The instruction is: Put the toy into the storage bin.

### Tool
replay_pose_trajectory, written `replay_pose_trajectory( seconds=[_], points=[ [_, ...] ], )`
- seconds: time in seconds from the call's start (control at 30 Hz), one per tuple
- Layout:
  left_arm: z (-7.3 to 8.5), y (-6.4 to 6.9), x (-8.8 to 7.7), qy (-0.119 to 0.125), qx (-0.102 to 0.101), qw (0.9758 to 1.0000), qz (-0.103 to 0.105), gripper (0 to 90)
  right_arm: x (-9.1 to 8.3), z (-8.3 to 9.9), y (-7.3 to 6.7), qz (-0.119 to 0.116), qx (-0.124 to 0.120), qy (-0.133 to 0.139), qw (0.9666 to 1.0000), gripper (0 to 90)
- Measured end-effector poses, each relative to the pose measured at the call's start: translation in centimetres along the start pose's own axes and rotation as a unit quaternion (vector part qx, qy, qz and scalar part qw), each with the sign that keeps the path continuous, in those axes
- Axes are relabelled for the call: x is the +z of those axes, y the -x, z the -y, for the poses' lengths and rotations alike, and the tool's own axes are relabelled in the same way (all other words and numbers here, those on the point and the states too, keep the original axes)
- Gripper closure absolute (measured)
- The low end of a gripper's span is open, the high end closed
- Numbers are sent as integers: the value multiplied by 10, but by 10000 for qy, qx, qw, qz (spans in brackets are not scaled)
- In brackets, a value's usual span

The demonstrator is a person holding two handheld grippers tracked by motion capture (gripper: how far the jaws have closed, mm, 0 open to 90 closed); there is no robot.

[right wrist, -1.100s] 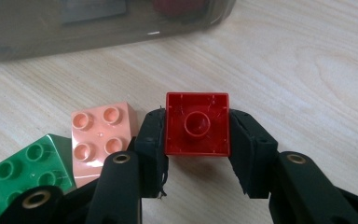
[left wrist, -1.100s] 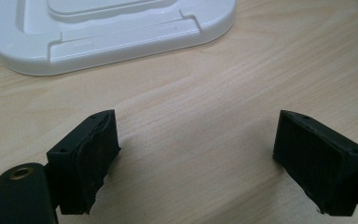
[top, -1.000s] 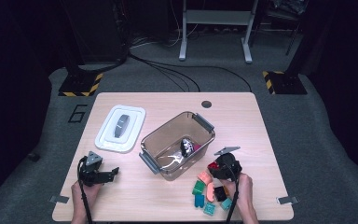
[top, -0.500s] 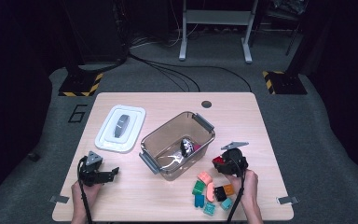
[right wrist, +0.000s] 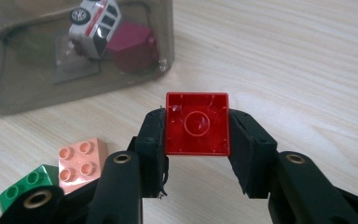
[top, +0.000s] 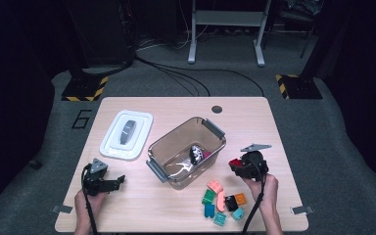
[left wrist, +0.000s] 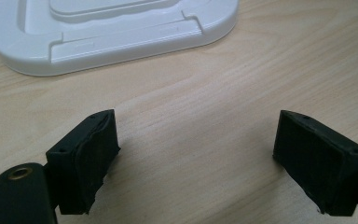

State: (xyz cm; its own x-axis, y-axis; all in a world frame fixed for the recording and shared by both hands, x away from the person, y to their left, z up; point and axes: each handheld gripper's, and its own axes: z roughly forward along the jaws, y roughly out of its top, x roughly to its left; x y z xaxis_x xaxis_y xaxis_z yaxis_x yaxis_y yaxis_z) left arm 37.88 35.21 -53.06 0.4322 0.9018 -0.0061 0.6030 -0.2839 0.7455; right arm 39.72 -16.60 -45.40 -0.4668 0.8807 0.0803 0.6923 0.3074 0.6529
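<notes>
**Two grippers, one red brick in hand**

High view: left gripper (top: 108, 182), jaws apart, holds nothing and rests on the wooden table (top: 176, 110) near one white lid (top: 127, 134) with a grey handle. Right gripper (top: 238, 166) is clamped on one red brick (top: 234, 162), beside one clear smoky plastic bin (top: 186, 152) with two grey handles. Loose bricks (top: 221, 201) lie below it: about seven, pink, green, orange, teal, black. A "6" is marked on the floor.

Left gripper view: two black padded jaws wide apart over bare woodgrain; lid edge (left wrist: 116, 32), glossy moulded plastic.

Right gripper view: the red brick (right wrist: 197, 123) shows its hollow square underside, pinched at both sides. One pink (right wrist: 82, 158) and one green (right wrist: 25, 191) studded brick; one white toy car (right wrist: 93, 21) inside the bin.
</notes>
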Motion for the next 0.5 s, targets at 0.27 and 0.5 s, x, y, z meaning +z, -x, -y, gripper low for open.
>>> replay_pose_trajectory(
  seconds=[0.27,0.5],
  points=[
    [0,0,0,-22,6,10000,31,131,-13,-10,10,-35,48,154,9999,587],
    [0,0,-1,-65,86,9999,78,130,-24,-21,16,39,88,243,9997,587]
  ],
)
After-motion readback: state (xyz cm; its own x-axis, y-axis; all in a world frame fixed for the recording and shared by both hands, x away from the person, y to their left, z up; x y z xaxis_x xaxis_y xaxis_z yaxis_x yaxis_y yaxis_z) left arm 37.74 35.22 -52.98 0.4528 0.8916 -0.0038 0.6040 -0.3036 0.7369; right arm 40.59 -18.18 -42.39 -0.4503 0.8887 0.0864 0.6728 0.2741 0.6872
